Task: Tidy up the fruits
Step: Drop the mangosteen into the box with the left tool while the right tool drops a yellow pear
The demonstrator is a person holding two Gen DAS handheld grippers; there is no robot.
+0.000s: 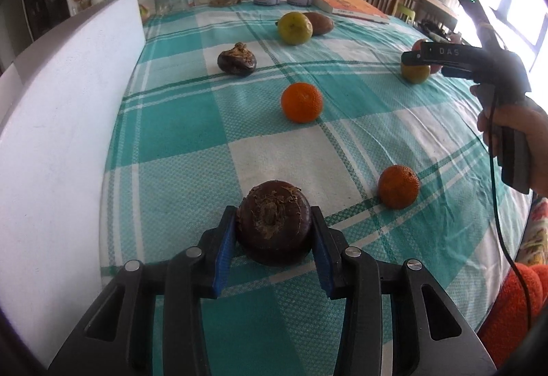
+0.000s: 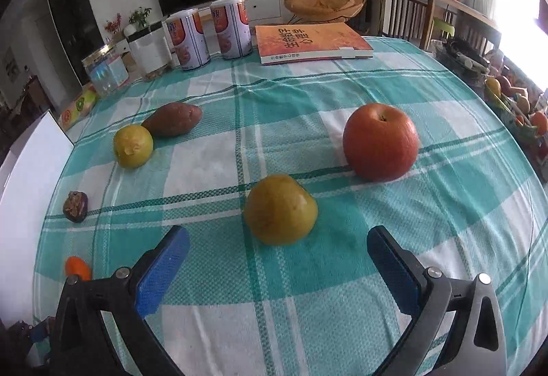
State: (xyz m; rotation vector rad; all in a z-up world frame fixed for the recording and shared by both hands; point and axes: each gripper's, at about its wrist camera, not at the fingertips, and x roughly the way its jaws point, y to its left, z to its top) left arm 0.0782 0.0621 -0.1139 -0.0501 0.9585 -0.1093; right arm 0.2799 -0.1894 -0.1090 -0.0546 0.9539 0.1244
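Observation:
My left gripper (image 1: 274, 225) is shut on a dark brown water chestnut (image 1: 274, 222), low over the checked tablecloth (image 1: 178, 122). Beyond it lie two oranges (image 1: 301, 102) (image 1: 398, 187), a second water chestnut (image 1: 237, 60), a yellow pear (image 1: 294, 27) and a sweet potato (image 1: 318, 22). My right gripper (image 2: 277, 239) is open just behind a yellow pear (image 2: 280, 215), which sits apart from both pads. A red apple (image 2: 380, 141) lies behind it to the right. The right gripper also shows in the left wrist view (image 1: 424, 62), over that pear (image 1: 415, 73).
A white board (image 1: 61, 122) stands along the table's left edge. At the back stand two cans (image 2: 209, 33), clear jars (image 2: 150, 54) and an orange book (image 2: 311, 42). A basket of fruit (image 2: 513, 105) sits off the table at the right.

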